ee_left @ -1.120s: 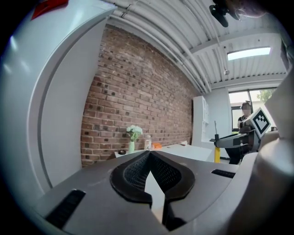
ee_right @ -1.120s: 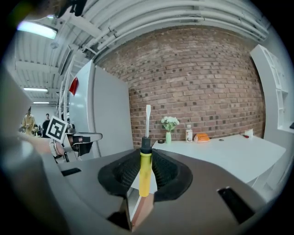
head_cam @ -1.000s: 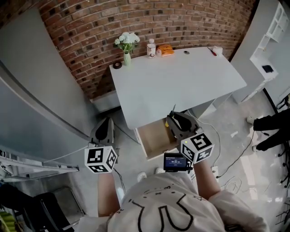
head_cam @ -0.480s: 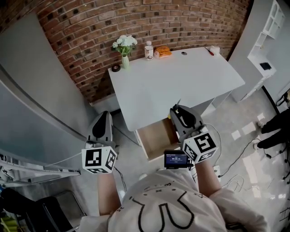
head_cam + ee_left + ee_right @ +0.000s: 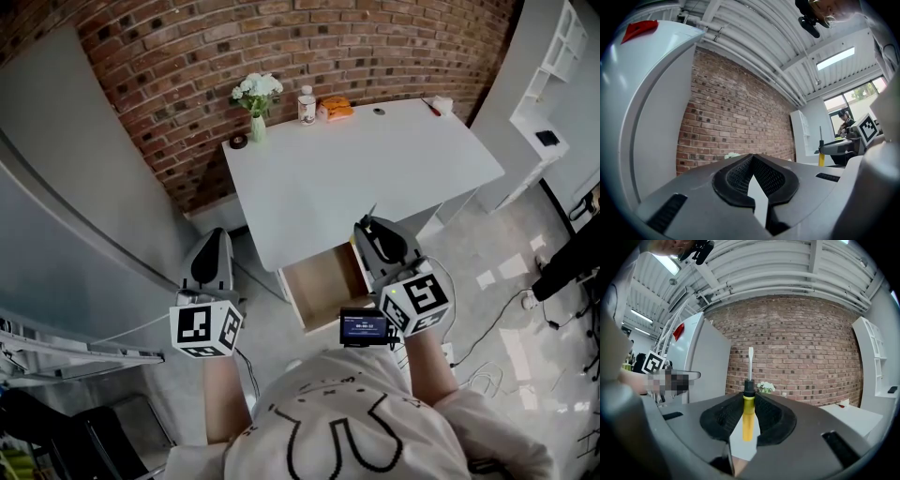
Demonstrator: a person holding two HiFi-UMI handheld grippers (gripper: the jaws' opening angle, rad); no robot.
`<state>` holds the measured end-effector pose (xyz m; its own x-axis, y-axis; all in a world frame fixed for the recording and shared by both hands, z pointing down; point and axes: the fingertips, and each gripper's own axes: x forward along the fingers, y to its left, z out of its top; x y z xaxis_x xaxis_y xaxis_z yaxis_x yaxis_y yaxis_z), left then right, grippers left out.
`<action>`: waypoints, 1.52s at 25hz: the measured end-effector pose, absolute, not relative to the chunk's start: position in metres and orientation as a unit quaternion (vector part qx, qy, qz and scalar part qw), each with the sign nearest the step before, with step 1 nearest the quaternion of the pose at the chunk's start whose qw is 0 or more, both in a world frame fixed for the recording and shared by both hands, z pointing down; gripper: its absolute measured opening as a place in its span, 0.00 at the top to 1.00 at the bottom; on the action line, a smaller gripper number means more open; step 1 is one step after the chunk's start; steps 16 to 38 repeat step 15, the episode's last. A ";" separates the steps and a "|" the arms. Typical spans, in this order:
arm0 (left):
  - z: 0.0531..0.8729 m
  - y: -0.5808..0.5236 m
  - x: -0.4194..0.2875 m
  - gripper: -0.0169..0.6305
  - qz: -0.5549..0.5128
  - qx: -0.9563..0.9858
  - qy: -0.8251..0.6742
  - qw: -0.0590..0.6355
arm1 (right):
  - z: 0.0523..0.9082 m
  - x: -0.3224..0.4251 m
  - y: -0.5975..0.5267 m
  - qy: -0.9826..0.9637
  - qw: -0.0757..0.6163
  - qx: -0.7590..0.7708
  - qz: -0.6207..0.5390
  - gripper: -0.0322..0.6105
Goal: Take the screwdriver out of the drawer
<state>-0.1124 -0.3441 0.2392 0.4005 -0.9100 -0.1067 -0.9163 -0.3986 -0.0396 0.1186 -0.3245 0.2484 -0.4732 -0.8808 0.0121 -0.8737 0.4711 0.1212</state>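
The screwdriver (image 5: 748, 414) has a yellow handle, a black collar and a flat blade that points up. My right gripper (image 5: 749, 397) is shut on its handle. From the head view, that right gripper (image 5: 378, 242) hangs over the right side of the open wooden drawer (image 5: 319, 284), at the front edge of the white table (image 5: 375, 159). The screwdriver (image 5: 820, 157) also shows in the left gripper view, far right. My left gripper (image 5: 210, 255) is left of the drawer, beside the table. In its own view the left gripper (image 5: 751, 159) has its pads together and holds nothing.
Along the table's back edge stand a vase of white flowers (image 5: 255, 98), a bottle (image 5: 307, 103), an orange packet (image 5: 336, 109) and a red-handled tool (image 5: 433, 106). A white shelf unit (image 5: 553, 84) and a person's legs (image 5: 567, 262) are at the right. Cables lie on the floor.
Both grippers have risen a little, the right one lifting the screwdriver above the drawer. Over the last half second they have kept almost still.
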 end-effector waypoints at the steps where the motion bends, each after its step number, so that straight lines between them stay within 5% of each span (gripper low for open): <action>1: 0.239 -0.344 -0.112 0.97 0.033 -0.836 0.546 0.047 | 0.248 0.119 -0.324 -0.857 0.035 0.513 -0.048 0.83; 38: 0.237 -0.341 -0.110 0.97 0.029 -0.839 0.541 0.051 | 0.248 0.119 -0.320 -0.857 0.034 0.513 -0.042 0.83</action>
